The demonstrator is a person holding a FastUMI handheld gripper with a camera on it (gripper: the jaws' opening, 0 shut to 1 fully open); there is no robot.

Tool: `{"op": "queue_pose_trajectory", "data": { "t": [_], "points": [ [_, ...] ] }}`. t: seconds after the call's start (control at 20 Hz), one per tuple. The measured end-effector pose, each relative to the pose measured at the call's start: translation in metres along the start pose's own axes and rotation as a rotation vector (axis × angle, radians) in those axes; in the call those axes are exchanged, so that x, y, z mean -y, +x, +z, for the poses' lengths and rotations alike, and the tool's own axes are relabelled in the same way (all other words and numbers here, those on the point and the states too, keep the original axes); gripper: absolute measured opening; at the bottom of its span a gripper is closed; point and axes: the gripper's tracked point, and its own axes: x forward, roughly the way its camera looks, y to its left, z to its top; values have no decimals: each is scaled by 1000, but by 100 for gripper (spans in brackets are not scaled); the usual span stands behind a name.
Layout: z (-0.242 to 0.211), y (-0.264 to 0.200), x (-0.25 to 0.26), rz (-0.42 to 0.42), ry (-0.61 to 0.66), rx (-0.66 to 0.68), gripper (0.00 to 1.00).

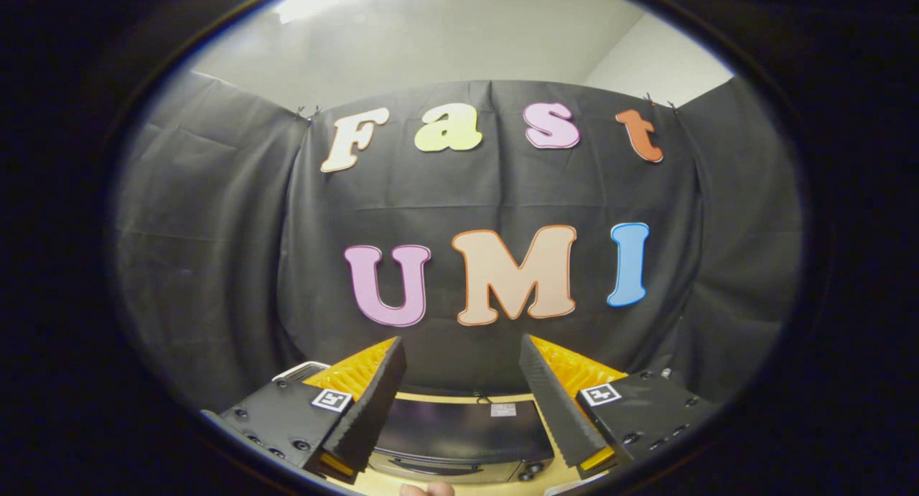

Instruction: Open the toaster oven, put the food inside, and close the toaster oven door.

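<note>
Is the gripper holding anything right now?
No. The gripper is open, fingers apart, holding nothing. The toaster oven sits below, between them.

A light wooden table carries the dark toaster oven against the cloth wall.

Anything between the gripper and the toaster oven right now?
Nothing visible. The gripper is open and holds nothing; the toaster oven sits below, seen between the fingers, with only open air in the gap. The oven's door handle looks unobstructed.
</note>
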Motion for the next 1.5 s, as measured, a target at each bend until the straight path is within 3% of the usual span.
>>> {"op": "queue_pose_trajectory", "data": {
  "t": [0.35, 1.0, 1.5],
  "points": [
    [-17, 9, 2, -9, 46, -3, 99],
    [-190, 31, 17, -127, 77, -270, 99],
    [-262, 26, 12, -137, 110, -382, 99]
  ]
}}
